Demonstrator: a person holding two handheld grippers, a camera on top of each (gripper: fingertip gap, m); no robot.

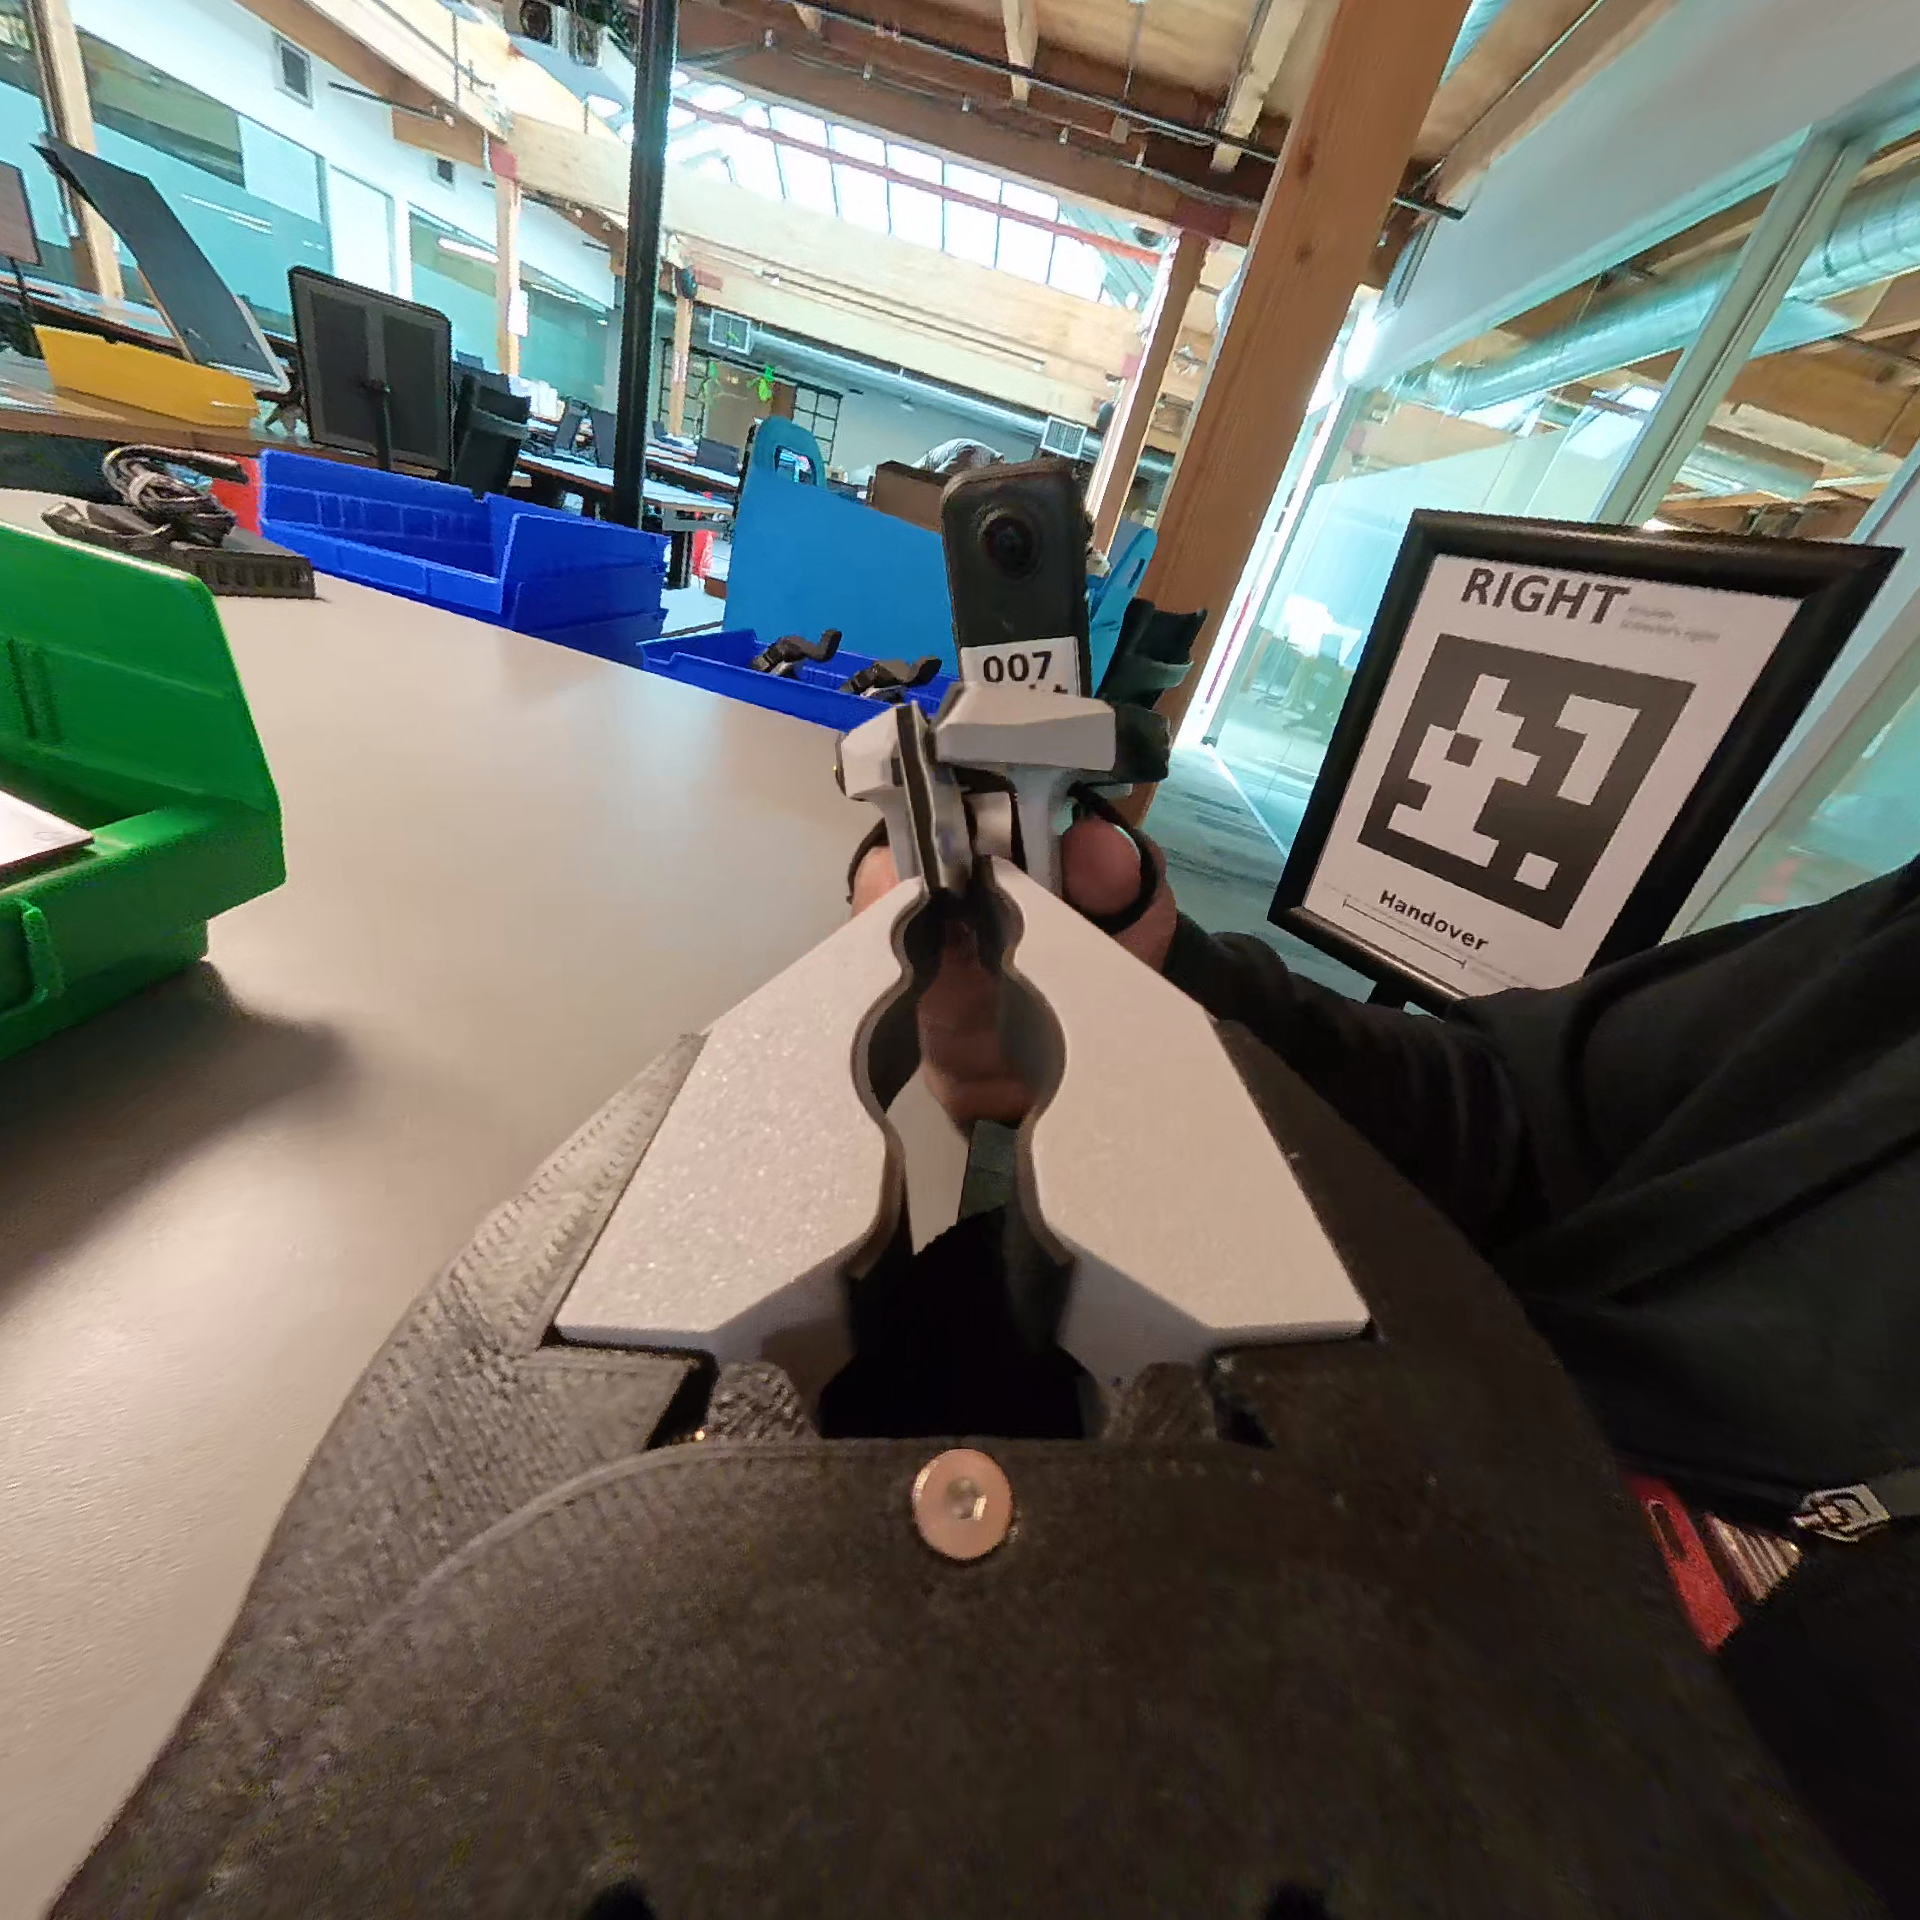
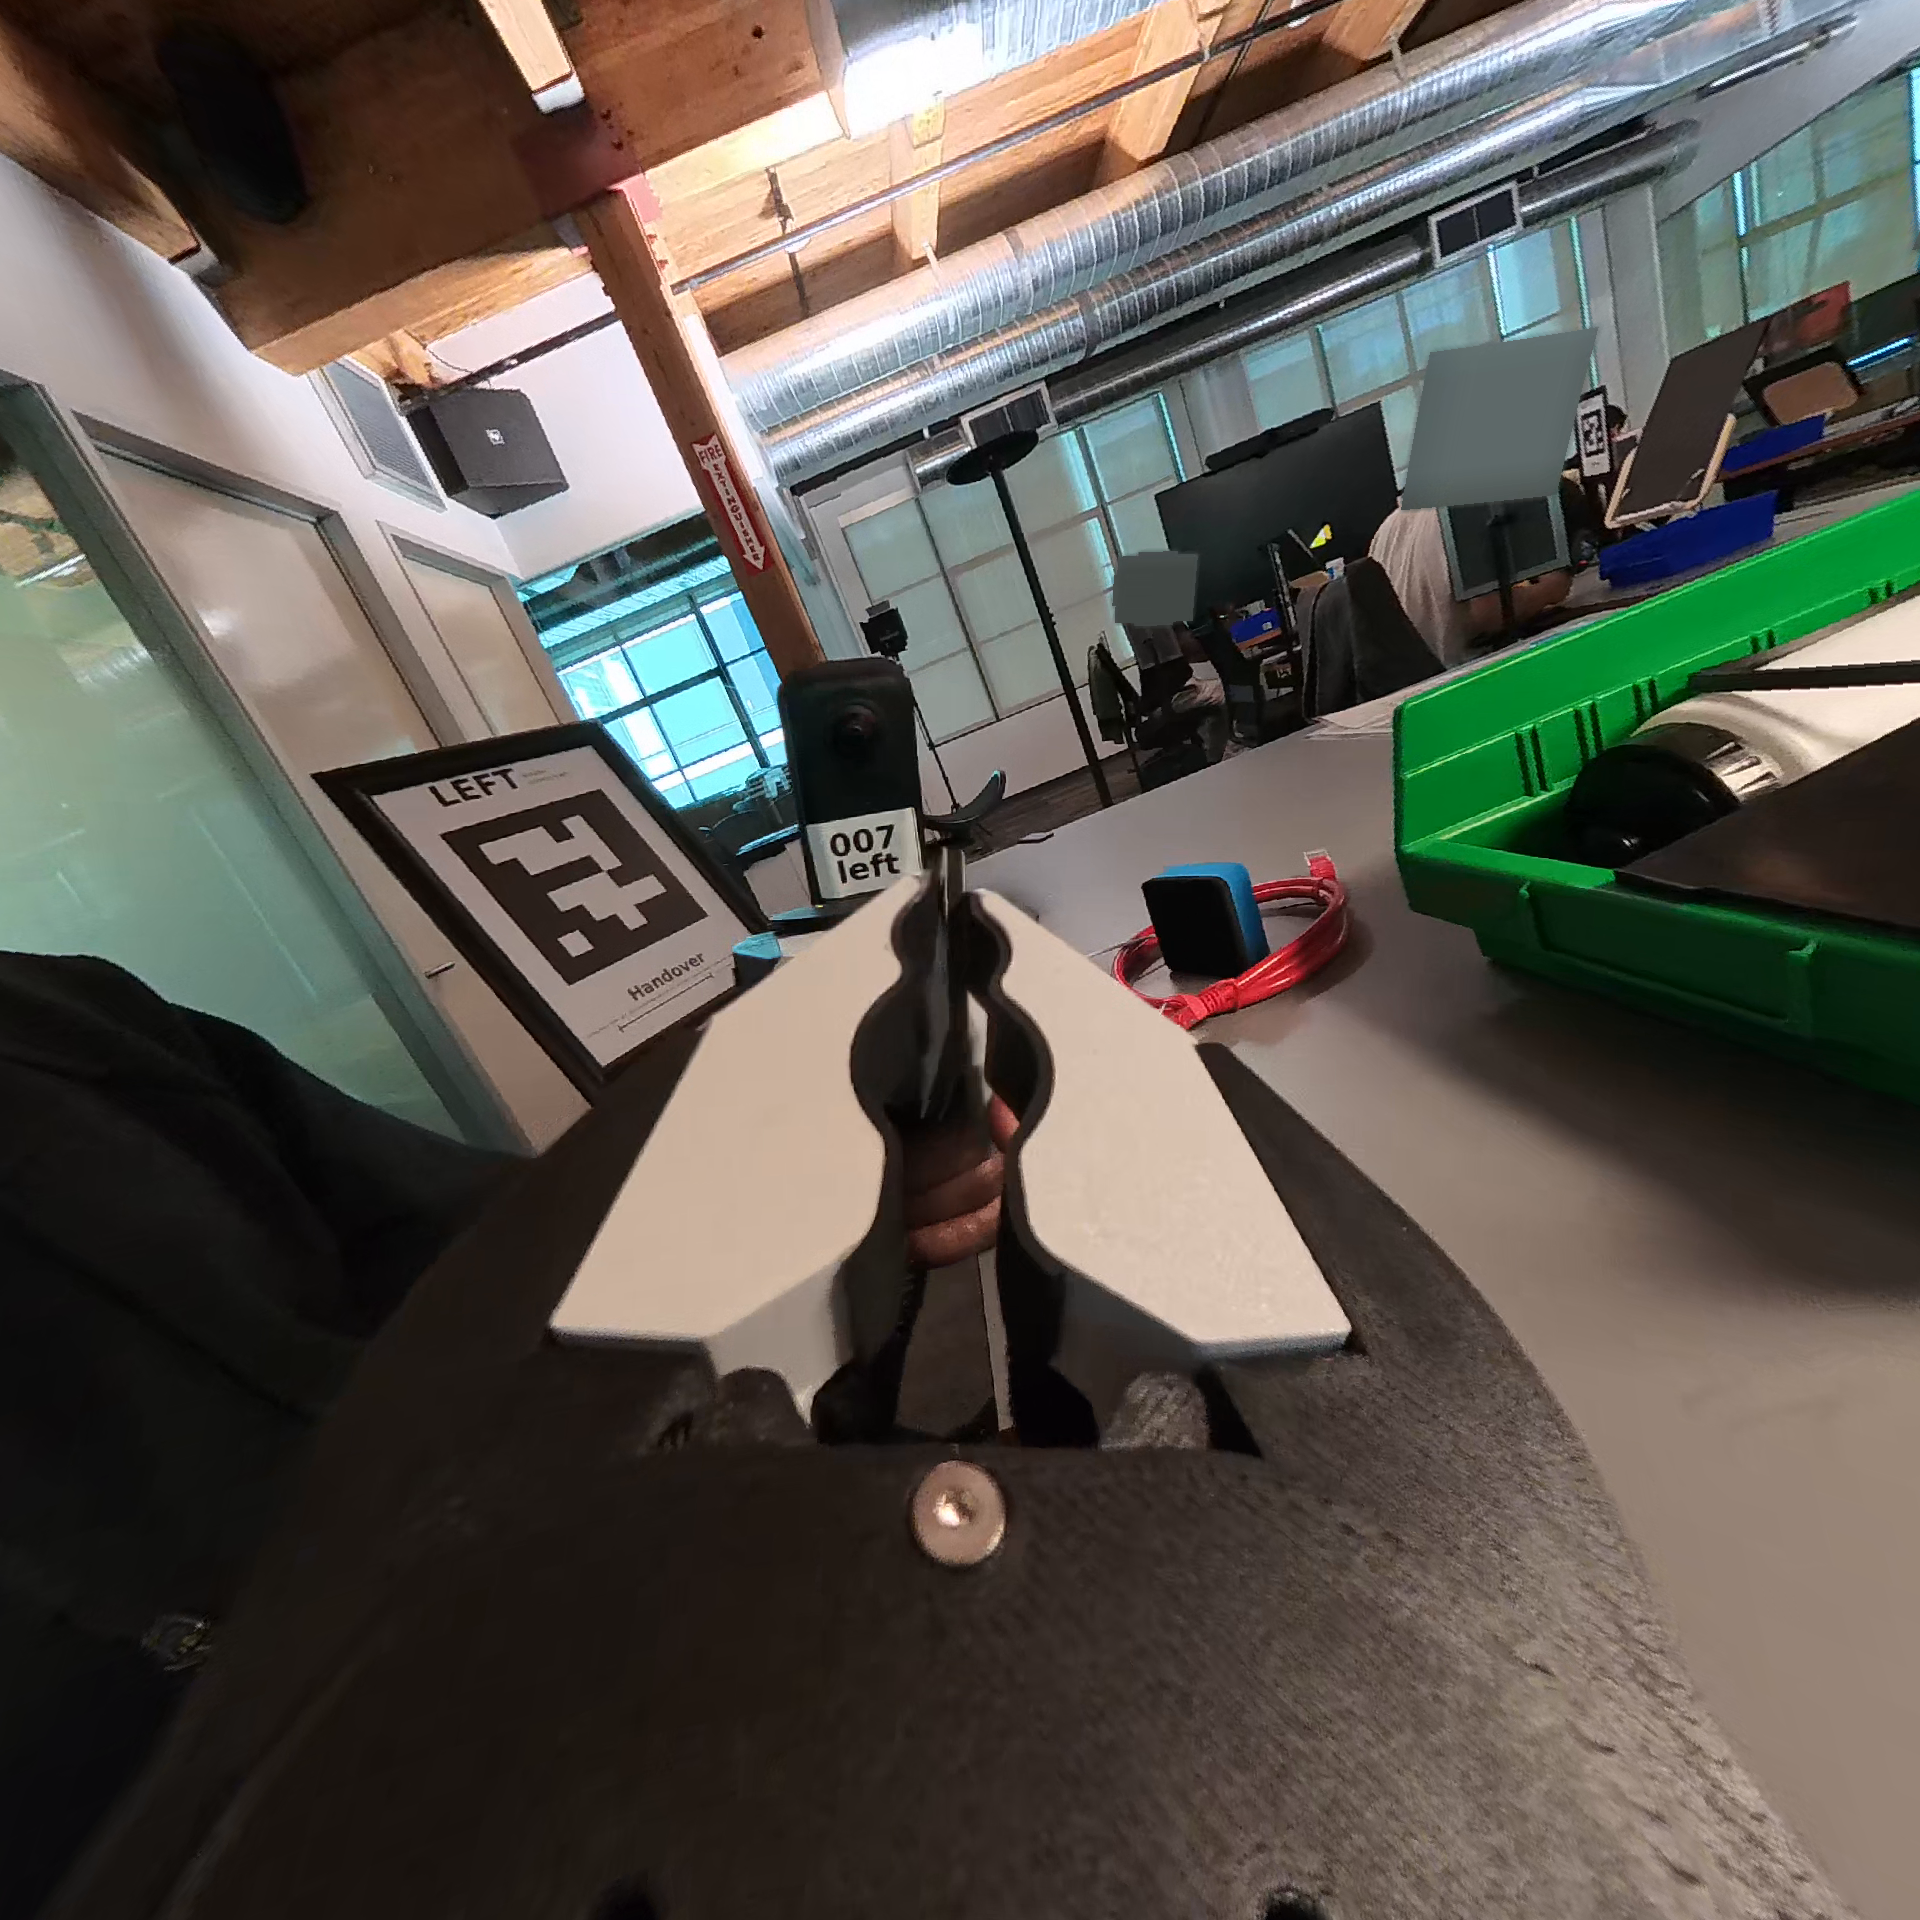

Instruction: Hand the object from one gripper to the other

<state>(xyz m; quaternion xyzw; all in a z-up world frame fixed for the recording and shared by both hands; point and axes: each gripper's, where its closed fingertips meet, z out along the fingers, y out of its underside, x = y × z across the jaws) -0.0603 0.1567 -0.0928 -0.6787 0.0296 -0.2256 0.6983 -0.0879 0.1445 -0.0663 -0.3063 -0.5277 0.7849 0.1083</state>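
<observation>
A thin black flat object [image 1: 928, 805] is held upright between the two grippers above the grey table [image 1: 468, 831]. My left gripper [image 1: 951, 891] has its grey fingers nearly together, with the tips on the object's lower end. My right gripper [image 1: 940, 753] faces it head-on, its white fingers on either side of the object and its camera above them. In the right wrist view the right gripper [image 2: 951, 899] is shut on the same black object [image 2: 943, 997], which runs down the gap between its fingers. The left gripper's camera [image 2: 847, 748] stands just behind.
A green bin [image 1: 104, 748] stands on the table, also in the right wrist view [image 2: 1662, 935]. Blue bins [image 1: 468, 540] line the far edge. A framed marker sign stands at each end [image 1: 1538, 769] [image 2: 561, 894]. A red cable [image 2: 1299, 951] and a blue-black block [image 2: 1205, 920] lie nearby. Only a small space, under 4 cm, lies between the two pairs of fingers.
</observation>
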